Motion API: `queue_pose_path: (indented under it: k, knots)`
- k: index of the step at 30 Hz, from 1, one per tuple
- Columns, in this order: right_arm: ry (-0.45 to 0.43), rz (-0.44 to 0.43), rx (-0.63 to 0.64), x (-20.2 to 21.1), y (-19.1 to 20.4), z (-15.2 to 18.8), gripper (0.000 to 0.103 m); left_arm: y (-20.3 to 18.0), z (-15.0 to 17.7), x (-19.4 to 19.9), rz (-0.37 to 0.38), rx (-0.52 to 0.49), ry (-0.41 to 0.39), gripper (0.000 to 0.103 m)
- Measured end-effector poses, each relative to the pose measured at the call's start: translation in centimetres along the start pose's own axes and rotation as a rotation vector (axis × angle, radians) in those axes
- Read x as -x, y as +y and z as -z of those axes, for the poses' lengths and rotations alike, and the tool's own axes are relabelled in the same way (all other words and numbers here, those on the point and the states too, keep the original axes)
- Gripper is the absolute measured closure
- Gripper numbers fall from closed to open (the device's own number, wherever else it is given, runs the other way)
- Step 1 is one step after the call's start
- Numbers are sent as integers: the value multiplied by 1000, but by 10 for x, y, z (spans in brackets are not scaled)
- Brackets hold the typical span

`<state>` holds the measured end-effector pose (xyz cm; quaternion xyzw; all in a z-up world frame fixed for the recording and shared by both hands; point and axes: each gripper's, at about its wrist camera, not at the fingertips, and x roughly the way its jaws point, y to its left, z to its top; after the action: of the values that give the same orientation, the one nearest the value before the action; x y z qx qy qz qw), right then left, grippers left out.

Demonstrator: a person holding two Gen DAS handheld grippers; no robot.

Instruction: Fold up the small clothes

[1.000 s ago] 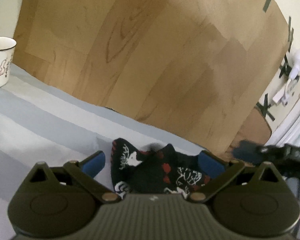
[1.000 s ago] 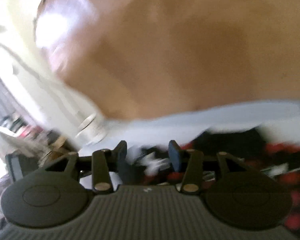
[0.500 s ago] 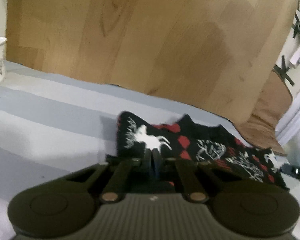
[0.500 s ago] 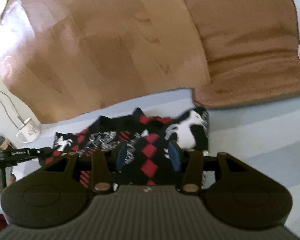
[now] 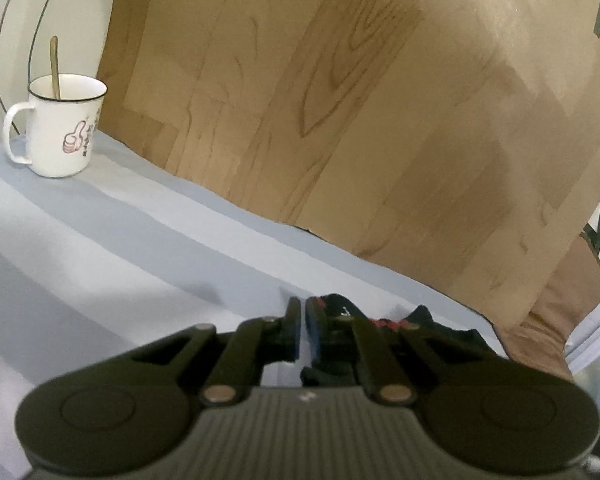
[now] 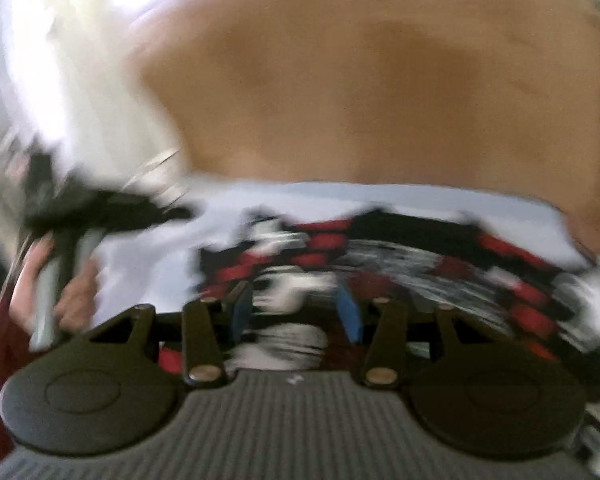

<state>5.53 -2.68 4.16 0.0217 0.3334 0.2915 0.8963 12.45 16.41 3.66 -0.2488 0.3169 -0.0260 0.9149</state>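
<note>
A small black garment point(image 6: 412, 248) with red diamonds and white reindeer lies spread on the pale blue striped cloth point(image 5: 100, 248). In the left wrist view my left gripper point(image 5: 302, 320) is shut, and the garment point(image 5: 428, 324) sits just right of and behind its fingers; whether any fabric is pinched cannot be told. In the blurred right wrist view my right gripper point(image 6: 296, 308) is open low over the garment, with its blue pads point(image 6: 348, 308) on either side of a white patch. The left gripper point(image 6: 100, 208) and the hand holding it show at the left.
A white mug point(image 5: 58, 128) with a stick in it stands at the far left of the cloth. A wood-grain board point(image 5: 360, 100) leans behind the table. A brown cushion point(image 5: 560, 312) lies at the right edge.
My left gripper closed from wide open and shifted left, so the garment now sits at its right. The right gripper swung fast over the garment and stays open.
</note>
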Motion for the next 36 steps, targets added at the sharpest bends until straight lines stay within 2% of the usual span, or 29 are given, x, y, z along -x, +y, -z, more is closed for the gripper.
queue_pose_path:
  k: [2, 4, 6, 8, 9, 10, 11, 12, 15, 19, 20, 21, 23, 25, 26, 28, 30, 32, 33, 34, 35, 36]
  knots:
    - [41, -23, 139, -25, 38, -7, 51, 1, -1, 1, -5, 8, -6, 98]
    - [82, -11, 268, -52, 67, -9, 50, 2, -5, 3, -12, 18, -19, 98]
    - [145, 33, 380, -80, 87, -6, 49, 7, -8, 8, -11, 36, -35, 98]
    - [183, 116, 450, -106, 96, -3, 53, 14, -12, 13, -4, 64, -51, 98]
    - [180, 126, 454, -113, 97, -4, 72, 17, -14, 14, 1, 77, -55, 98]
    - [174, 114, 429, -116, 96, -6, 91, 19, -15, 15, 7, 90, -59, 98]
    - [169, 78, 373, -117, 93, -11, 93, 21, -17, 17, 12, 100, -64, 98]
    - [152, 41, 298, -117, 90, -18, 100, 22, -18, 19, 15, 106, -69, 98]
    - [81, -93, 61, -117, 80, -35, 100, 26, -21, 26, 17, 120, -97, 95]
    - [-18, -142, -87, -104, 70, -48, 100, 38, -25, 36, -7, 160, -138, 95]
    - [-45, -111, -68, -98, 69, -50, 100, 41, -26, 36, -8, 172, -138, 95]
    - [-60, -70, -22, -96, 71, -51, 94, 42, -26, 36, -10, 179, -134, 95]
    - [-14, -24, 76, -95, 74, -48, 85, 41, -26, 35, -14, 177, -128, 95]
    - [64, -36, 168, -100, 81, -38, 57, 38, -25, 35, -16, 163, -127, 94]
    - [95, -31, 231, -102, 88, -30, 52, 38, -25, 36, -16, 159, -128, 93]
    - [149, 11, 385, -110, 101, -13, 49, 38, -26, 36, -16, 157, -131, 87]
    - [176, 99, 504, -120, 109, 1, 49, 39, -25, 36, -15, 159, -130, 84]
    - [162, 203, 635, -126, 109, 13, 52, 39, -25, 35, -10, 162, -126, 84]
    - [160, 230, 683, -131, 108, 17, 76, 39, -25, 34, -8, 162, -124, 84]
    - [165, 225, 688, -134, 106, 17, 82, 39, -25, 34, -5, 161, -122, 84]
    - [164, 205, 644, -136, 104, 13, 85, 38, -25, 34, -2, 160, -121, 84]
    - [146, 170, 572, -134, 101, 5, 93, 38, -25, 35, 2, 159, -122, 84]
